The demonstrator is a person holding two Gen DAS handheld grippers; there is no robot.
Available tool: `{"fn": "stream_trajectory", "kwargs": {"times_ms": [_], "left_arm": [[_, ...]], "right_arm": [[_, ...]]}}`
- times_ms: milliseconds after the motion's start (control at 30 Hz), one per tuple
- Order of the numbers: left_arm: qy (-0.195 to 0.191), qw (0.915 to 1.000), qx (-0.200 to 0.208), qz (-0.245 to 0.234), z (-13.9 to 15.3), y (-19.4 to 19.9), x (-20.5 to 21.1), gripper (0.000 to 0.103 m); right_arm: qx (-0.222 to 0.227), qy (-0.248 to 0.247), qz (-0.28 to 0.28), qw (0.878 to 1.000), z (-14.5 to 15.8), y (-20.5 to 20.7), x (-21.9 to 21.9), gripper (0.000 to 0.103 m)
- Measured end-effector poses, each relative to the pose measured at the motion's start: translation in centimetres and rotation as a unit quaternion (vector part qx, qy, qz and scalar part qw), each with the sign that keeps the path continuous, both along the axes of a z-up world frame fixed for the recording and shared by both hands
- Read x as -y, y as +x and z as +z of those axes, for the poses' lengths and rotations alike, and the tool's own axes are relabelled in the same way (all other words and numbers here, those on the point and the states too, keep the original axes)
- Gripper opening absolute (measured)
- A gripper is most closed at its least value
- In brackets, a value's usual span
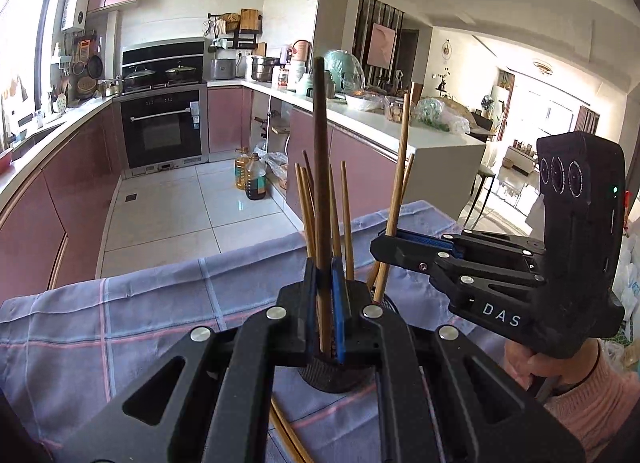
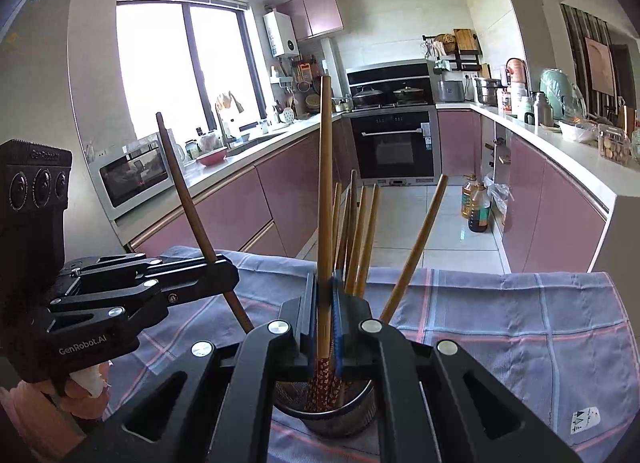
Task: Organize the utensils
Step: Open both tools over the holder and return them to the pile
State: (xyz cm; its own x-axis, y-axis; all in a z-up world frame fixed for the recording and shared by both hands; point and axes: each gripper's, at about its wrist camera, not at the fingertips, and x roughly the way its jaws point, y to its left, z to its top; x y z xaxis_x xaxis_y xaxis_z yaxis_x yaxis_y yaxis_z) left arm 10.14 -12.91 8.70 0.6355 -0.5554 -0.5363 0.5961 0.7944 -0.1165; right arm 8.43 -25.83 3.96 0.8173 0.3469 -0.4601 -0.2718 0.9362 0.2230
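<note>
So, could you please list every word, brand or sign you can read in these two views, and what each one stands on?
"DAS": black body of the right hand-held gripper, white letters; anything further is hidden.
"GenRobot.AI": black body of the left hand-held gripper.
"GenRobot.AI": the top of that gripper's black camera housing, faint.
White tag with black triangle signs: blue checked tablecloth; its print is too small to read.
Oil bottle labels: too blurred.

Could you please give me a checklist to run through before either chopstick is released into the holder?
1. Grip of the left gripper on the dark chopstick: ok, shut on it.
2. Grip of the right gripper on the light chopstick: ok, shut on it.
3. Light chopstick's patterned end inside the holder: ok.
4. Dark chopstick's lower end inside the holder: cannot tell.
5. All loose chopsticks collected from the cloth: not ok.
</note>
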Motion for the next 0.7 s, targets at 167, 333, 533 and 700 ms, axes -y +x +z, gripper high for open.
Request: {"fn": "stream_trajectory", "kwargs": {"times_ms": [167,333,533,700], "left_arm": [[0.019,0.9994,-0.024,-0.014,-1.4,0.7,0.6,0.008],[0.033,0.9982,-0.047,-0.019,-2.5,2.0,0.9,0.008],[0.034,0.9974,-0.062,-0.009,-3.6,3.9,1.4,0.008],[0.014,0.9979,-0.062,-0.005,-3.9,4.3,0.8,0.015]], "right_arm": [[-0.027,-0.003,0.003,1.0,-1.1,0.4,-0.3,0.006],[-0.051,-0.004,-0.004,0.999,-2.0,1.4,0.0,0.006],[-0.058,0.002,-0.015,0.998,-2.5,1.7,0.4,0.008],[-0.056,0.007,-0.015,0.998,-2.5,0.9,0.5,0.009]]}}
